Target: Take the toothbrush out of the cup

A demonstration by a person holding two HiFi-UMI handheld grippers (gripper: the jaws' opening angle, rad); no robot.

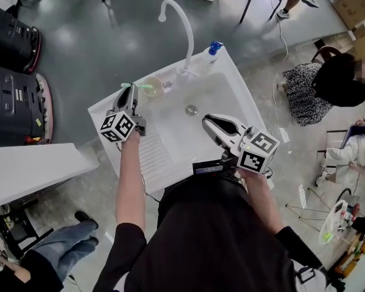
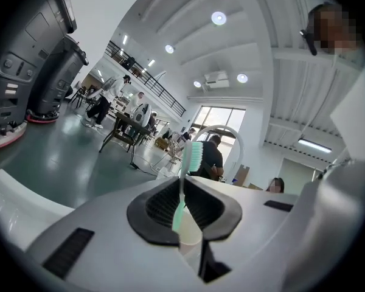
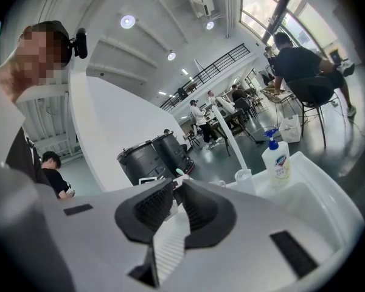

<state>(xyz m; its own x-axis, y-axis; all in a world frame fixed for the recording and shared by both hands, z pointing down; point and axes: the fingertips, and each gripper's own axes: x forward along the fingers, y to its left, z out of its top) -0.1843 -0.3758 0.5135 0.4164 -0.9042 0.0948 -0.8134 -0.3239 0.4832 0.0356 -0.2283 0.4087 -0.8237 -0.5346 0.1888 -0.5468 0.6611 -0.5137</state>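
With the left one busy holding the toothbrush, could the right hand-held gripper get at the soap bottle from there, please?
Probably yes: the right hand-held gripper hangs empty over the sink, jaws together, with only open basin between it and the soap bottle on the back rim. It must open first.

We note a white sink with a drain at its middle. A curved faucet and a blue-capped bottle stand at its far rim. Two dark machines stand at left.
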